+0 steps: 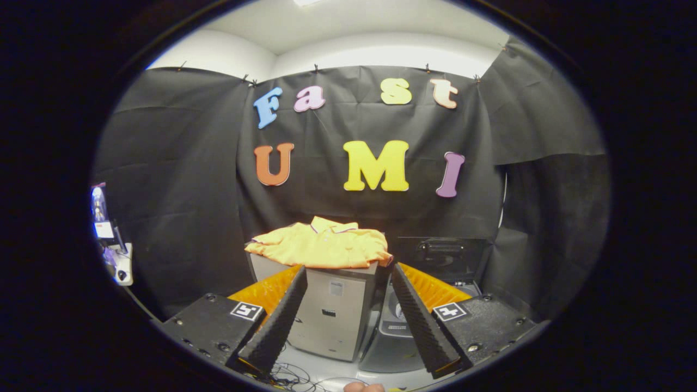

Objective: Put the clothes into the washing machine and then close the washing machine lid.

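In the gripper view, the gripper (348, 296) has its jaws spread wide and holding nothing. Just beyond them a folded orange shirt (321, 245) lies on a grey box (332, 316). The washing machine (430, 283) stands beside the box, its dark lid (441, 256) raised.

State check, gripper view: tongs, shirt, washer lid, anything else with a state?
tongs: open, nothing between the fingers, short of the shirt.
yellow shirt: folded, lying on top of the grey box, not yet picked up.
grey box: upright, just ahead of the fingers.
washing machine lid: raised, standing open behind the tub.
washing machine: open, no clothes seen inside.
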